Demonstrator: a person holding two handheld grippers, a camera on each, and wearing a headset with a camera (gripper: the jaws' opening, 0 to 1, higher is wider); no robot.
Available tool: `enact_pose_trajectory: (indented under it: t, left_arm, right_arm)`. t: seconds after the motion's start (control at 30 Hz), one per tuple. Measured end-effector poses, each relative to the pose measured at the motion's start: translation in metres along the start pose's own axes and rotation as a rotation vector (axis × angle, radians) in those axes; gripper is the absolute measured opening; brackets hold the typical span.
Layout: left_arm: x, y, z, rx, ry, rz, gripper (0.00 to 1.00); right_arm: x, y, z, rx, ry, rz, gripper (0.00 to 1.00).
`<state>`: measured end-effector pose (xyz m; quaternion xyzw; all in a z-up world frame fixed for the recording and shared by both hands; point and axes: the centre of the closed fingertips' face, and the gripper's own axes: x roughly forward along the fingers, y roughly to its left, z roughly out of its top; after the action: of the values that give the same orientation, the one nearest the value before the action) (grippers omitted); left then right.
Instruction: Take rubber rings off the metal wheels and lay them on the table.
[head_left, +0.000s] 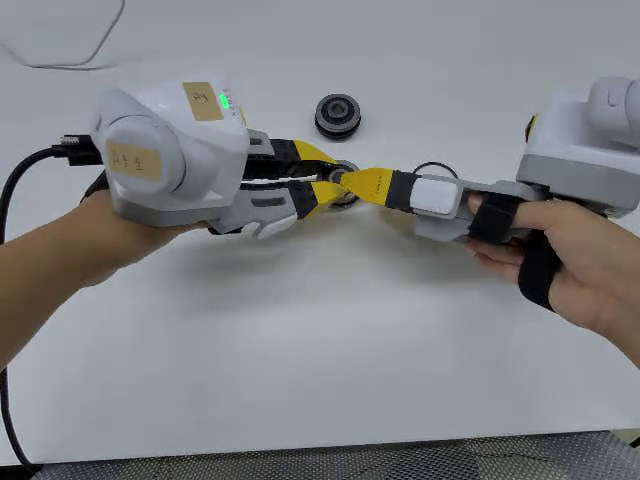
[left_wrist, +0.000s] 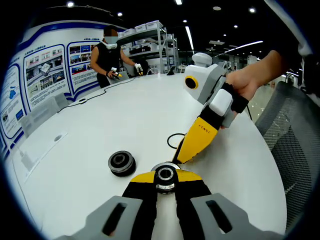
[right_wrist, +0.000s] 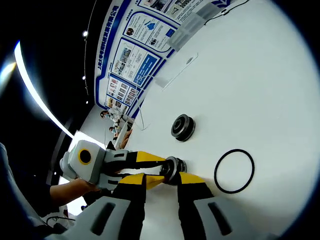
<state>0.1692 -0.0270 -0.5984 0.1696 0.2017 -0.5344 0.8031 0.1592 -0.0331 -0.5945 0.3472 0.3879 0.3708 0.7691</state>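
A metal wheel (left_wrist: 165, 176) with a silvery rim is held above the table between both grippers. My left gripper (head_left: 336, 179) comes in from the left and is shut on its sides. From the right, my right gripper (head_left: 354, 184) closes its yellow jaws on the same wheel (right_wrist: 172, 167). I cannot tell whether a rubber ring is on this wheel. A second wheel (head_left: 338, 114) wearing its black rubber ring lies flat just beyond them. One loose rubber ring (right_wrist: 234, 171) lies on the table, in the head view partly hidden behind the right gripper.
The white table (head_left: 300, 340) stretches wide on the near side, ending in a mesh edge at the bottom. A black cable (head_left: 20, 180) runs from the left gripper off the left side. A person (left_wrist: 107, 55) stands at the table's far end.
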Motion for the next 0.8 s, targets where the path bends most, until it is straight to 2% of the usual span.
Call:
enact_pose_trajectory:
  t: [0.23,0.4,0.8]
  left_arm:
    - [0.000,0.000,0.000,0.002,0.001,0.000,0.12]
    - [0.000,0.000,0.000,0.003,0.001,0.001,0.12]
    - [0.001,0.000,-0.001,0.005,0.000,0.001,0.12]
  right_arm:
    - [0.001,-0.003,-0.002,-0.015,0.017,-0.022,0.23]
    - [0.001,-0.009,0.000,-0.032,0.003,-0.060,0.15]
    - [0.002,-0.015,0.000,-0.067,0.008,-0.114,0.07]
